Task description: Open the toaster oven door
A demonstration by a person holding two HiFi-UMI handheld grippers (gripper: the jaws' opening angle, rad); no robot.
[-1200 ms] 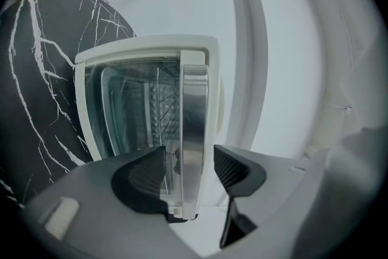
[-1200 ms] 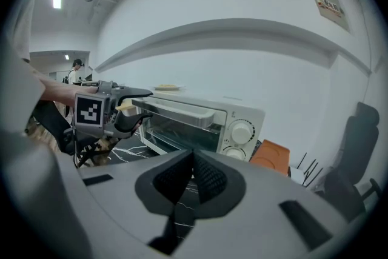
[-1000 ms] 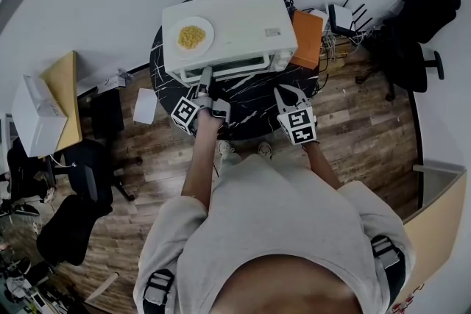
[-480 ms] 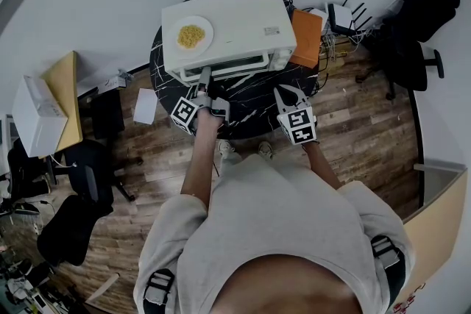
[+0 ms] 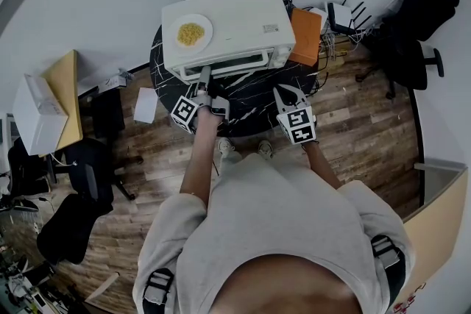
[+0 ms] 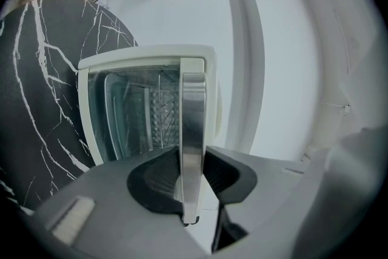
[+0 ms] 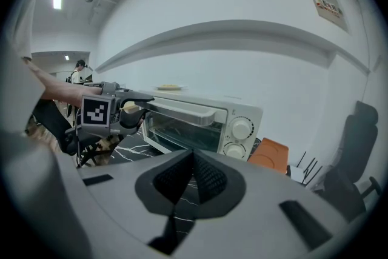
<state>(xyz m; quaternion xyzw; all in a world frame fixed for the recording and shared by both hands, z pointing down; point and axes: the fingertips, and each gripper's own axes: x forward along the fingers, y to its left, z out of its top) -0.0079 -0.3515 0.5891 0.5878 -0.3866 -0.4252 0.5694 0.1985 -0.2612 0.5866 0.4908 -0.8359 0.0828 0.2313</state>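
Toaster oven door (image 6: 130,115): clear glass, cream frame, flat brushed-metal handle (image 6: 193,130).

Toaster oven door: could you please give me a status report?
Left gripper just closed on the door handle. Right gripper shut, empty, standing off. Toaster oven door not yet open. Nothing seen blocking its swing.

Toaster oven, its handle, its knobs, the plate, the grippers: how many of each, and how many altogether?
White toaster oven with glass door: 1
Silver metal door handle: 1
Round white knobs: 2
White round plate of yellow food: 1
Grey hand-held grippers: 2, the left gripper, jaws just closed onto the handle, and the right gripper, empty
Total: 7
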